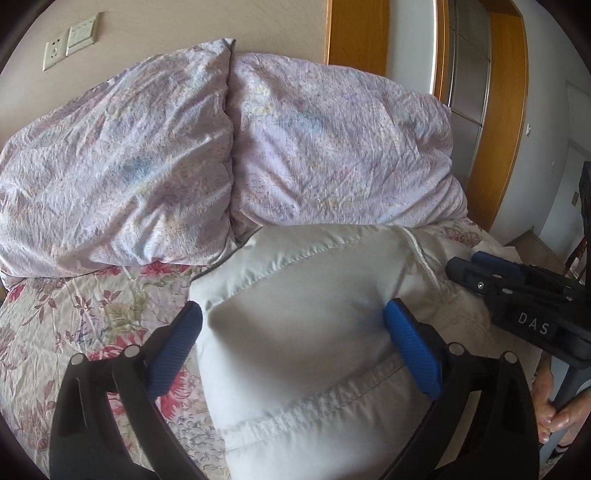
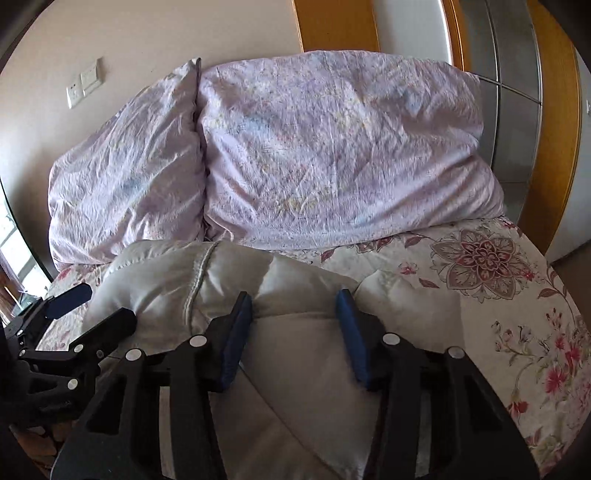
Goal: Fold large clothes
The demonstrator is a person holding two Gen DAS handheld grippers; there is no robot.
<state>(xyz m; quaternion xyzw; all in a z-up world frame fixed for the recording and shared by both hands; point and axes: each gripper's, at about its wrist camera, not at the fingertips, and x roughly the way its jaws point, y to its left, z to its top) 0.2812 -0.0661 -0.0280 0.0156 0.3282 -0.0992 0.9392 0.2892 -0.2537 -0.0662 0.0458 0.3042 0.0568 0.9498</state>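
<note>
On the flowered bedspread (image 2: 517, 295), the left gripper (image 1: 293, 319) and right gripper (image 2: 293, 306) both spread wide over the puffy white jacket (image 1: 295, 280).

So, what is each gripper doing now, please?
Left gripper: open, jaws either side of the white padded garment.
Right gripper: open, over the same garment, gripping nothing.

The padded garment (image 1: 295, 332) was off-white cloth with a faint sheen, smooth between stitched seams. The left gripper (image 1: 291, 347) and right gripper (image 2: 293, 332) were matt black plastic, their fingers (image 1: 413, 350) faced with ribbed blue pads and fixed with pale, shiny pins. The bedspread (image 2: 517, 295) was floral printed cloth, matt and quilted. The lilac duvet (image 1: 332, 147) was finely crinkled cloth. The door frame (image 1: 506, 110) was glossy orange wood; the wall (image 1: 184, 26) looked matt and smooth.
</note>
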